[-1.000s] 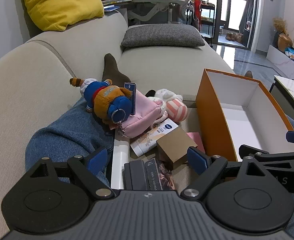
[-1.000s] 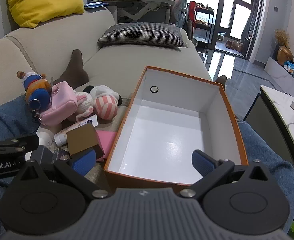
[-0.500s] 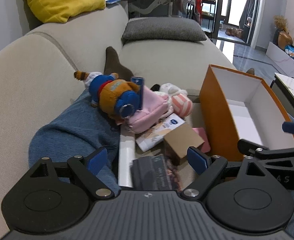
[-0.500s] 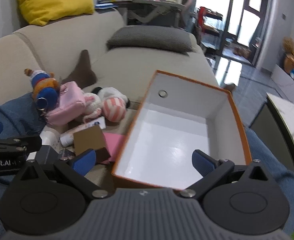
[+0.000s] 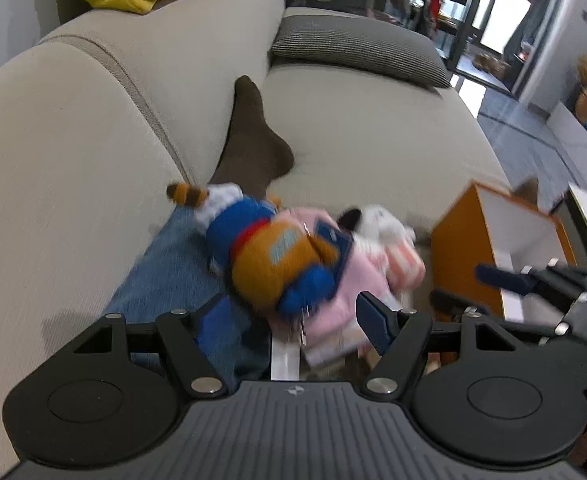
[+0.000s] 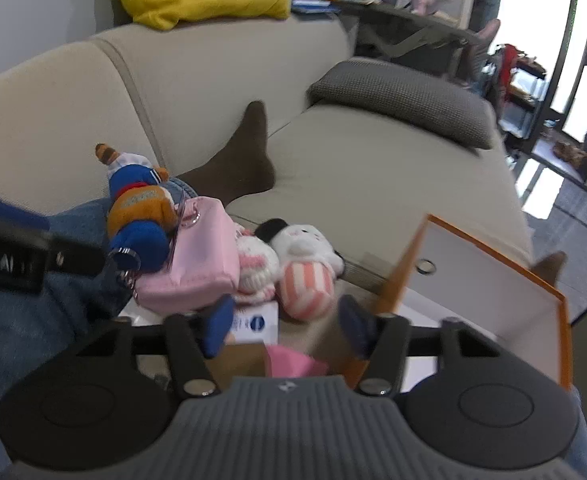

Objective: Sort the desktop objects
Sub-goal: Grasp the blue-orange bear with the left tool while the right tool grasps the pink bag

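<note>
**Both grippers close in on the toy pile, box waiting at the side**

The things to sort lie heaped on the person's lap on the sofa [image 5: 353,132], so everything leans on its neighbour. The plush doll [image 5: 269,264], in blue and orange, lies across the pink pouch [image 6: 197,264], its keyring hanging off the near edge. At 3 o'clock of the pouch sit a knitted toy [image 6: 255,270] and a striped toy [image 6: 305,284], touching each other. In front of them, half hidden by the right gripper, are a white carton [image 6: 255,322], a pink pad [image 6: 293,362] and a brown box [image 6: 235,366].

The orange box [image 6: 493,276] stands at 3 o'clock of the pile, open side up and empty as far as can be seen. It looks like the bin for the sorted items, set close so each carry is short.

The left gripper [image 5: 293,312] has its jaws spread wide with nothing between the pads. They straddle the head of the doll and the near edge of the pouch without visibly touching; blur makes contact hard to judge. I take this as lining up a grasp on the doll, the topmost item and the one that must come off first.

The right gripper [image 6: 283,326] is also spread and empty, low over the carton and pad, its right finger close to the box's orange wall. It seems placed for the flat items, or to steady the heap.

The keyring may snag the pouch when the doll is lifted.
</note>
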`<state>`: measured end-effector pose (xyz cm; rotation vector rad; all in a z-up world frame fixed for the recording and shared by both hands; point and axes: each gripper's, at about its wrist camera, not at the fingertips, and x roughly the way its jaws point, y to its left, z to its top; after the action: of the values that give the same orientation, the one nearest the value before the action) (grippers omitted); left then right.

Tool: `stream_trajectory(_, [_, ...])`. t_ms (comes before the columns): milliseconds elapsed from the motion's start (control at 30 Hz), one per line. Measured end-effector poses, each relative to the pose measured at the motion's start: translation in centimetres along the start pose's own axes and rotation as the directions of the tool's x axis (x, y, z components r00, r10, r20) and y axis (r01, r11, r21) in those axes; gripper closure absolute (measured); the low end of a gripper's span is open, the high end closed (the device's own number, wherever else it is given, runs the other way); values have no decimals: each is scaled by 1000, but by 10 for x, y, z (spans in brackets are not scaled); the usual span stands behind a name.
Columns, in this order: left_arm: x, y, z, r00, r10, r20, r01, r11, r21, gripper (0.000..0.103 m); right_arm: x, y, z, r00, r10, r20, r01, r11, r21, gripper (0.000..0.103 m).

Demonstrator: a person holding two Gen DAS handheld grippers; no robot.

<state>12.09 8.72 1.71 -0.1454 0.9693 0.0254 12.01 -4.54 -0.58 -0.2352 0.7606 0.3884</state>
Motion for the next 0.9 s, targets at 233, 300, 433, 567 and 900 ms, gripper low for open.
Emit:
stream_trajectory(233, [49,26,31,994,-33,-105,15,987,-161,20,49,-1,34,987,149,-54,-149,989,11,55])
stream_trajectory(300, [59,30,36,991,-35,-132,12,984,-178,19,61,3,42,979,193,-66,-194,981,-3,55])
stream_trajectory(433, [74,36,43,982,-65,-175,27,977,-214,16,85,8,52,955,277,-108,-280,960,-9,58])
stream_trajectory(567, [85,41,48,977,-86,-193,37,968,-247,13,108,8,54,921,354,-165,-354,935,33,62])
stream_trajectory(900, [100,50,37,957,-141,-253,64,955,-289,8,102,9,50,887,423,-185,-413,906,92,73])
